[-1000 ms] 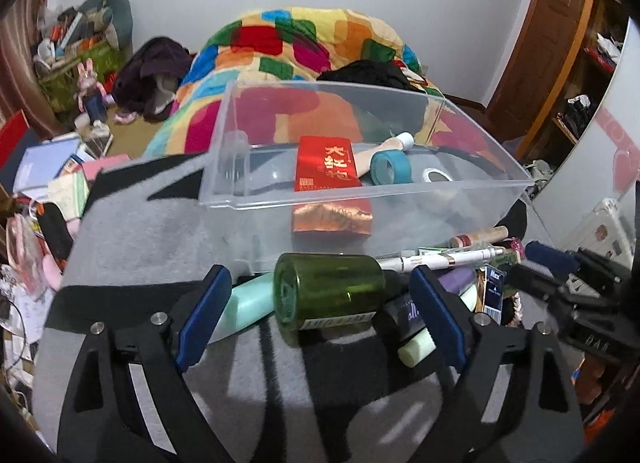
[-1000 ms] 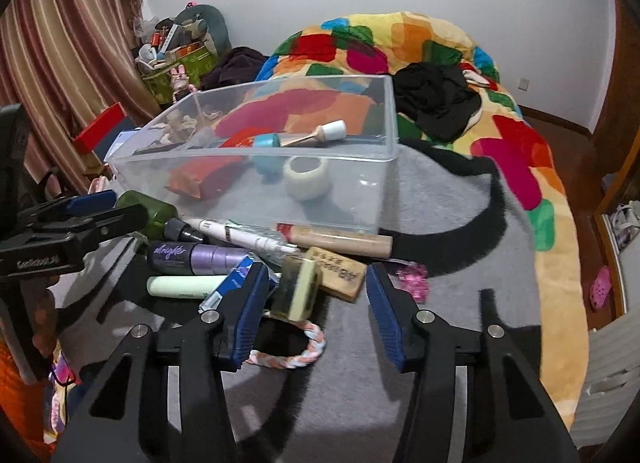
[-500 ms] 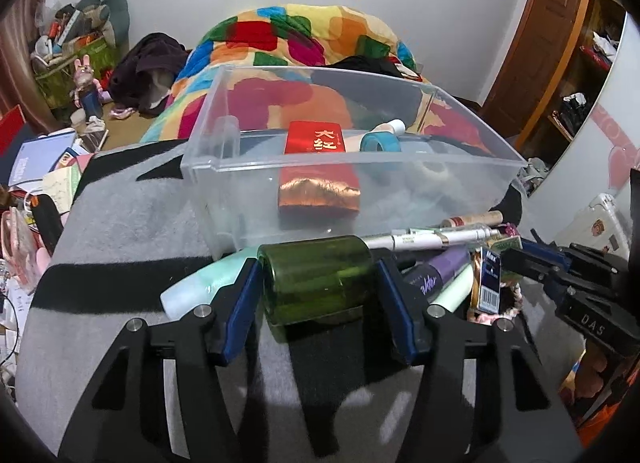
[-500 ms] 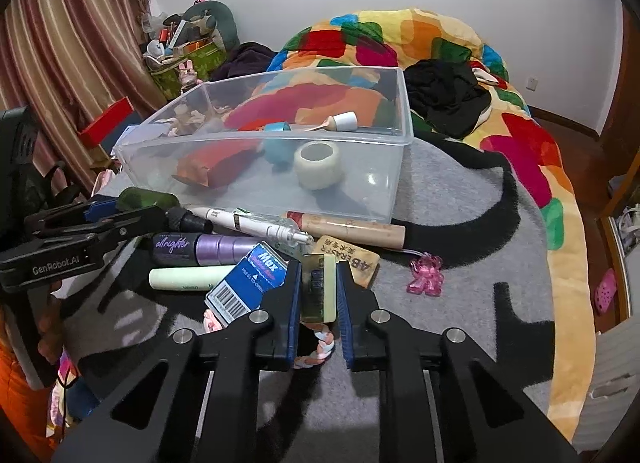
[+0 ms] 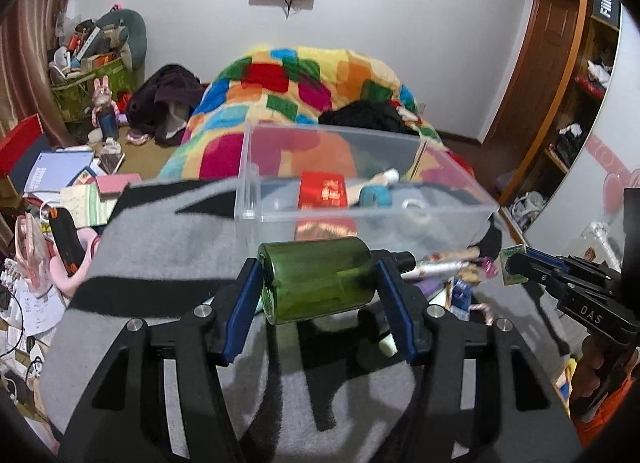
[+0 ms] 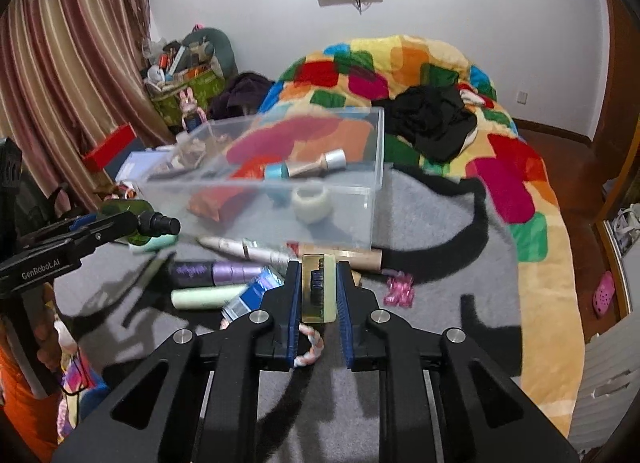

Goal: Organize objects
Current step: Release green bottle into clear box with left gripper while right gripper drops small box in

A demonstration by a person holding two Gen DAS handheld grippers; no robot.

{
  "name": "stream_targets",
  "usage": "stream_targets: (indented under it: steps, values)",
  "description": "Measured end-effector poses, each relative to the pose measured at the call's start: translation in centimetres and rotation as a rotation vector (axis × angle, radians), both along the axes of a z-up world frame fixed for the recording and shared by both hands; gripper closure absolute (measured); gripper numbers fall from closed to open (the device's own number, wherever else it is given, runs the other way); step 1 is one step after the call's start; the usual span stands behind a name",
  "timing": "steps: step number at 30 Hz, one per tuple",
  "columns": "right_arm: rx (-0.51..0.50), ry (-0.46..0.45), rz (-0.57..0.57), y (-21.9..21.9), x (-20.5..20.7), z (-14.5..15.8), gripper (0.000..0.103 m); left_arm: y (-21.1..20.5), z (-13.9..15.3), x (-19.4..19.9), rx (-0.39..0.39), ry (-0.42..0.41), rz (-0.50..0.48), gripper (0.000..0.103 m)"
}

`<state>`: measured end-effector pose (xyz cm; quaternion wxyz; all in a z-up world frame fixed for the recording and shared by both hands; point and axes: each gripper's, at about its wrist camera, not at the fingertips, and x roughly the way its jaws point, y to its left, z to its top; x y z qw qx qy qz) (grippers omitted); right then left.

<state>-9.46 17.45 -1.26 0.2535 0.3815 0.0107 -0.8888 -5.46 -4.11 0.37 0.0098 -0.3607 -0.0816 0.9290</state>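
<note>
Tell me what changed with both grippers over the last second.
The left gripper closed on the dark green glass bottle and lifted it off the grey blanket. The right gripper closed on the thin yellow-green card and raised it. The clear plastic bin stayed put.

We see dark green bottle (image 5: 320, 279) | blue pads (image 5: 240, 303) on black left claw (image 5: 320, 287) | clear bin (image 5: 360, 215) holding red packet (image 5: 323, 191) | grey-and-black blanket (image 6: 420, 223) | patchwork quilt (image 6: 400, 63), many colours | purple tube (image 6: 224, 273)

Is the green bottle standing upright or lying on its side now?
On its side: the green bottle lies horizontal between the left gripper fingers, black cap pointing right.
</note>
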Motion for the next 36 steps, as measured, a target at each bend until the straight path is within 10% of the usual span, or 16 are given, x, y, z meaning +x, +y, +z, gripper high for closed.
stream_targets:
  steps: [12, 36]
  values:
    - [-0.029, 0.081, -0.013, -1.8, -2.5, 3.5, 0.088, 0.6, 2.9, -2.9, -0.022, 0.078, -0.016, 0.045]
    - [0.119, -0.043, 0.008, -6.5, -9.7, -0.3, 0.088, 1.3, -1.3, -10.7, -0.069, -0.11, -0.046, 0.045]
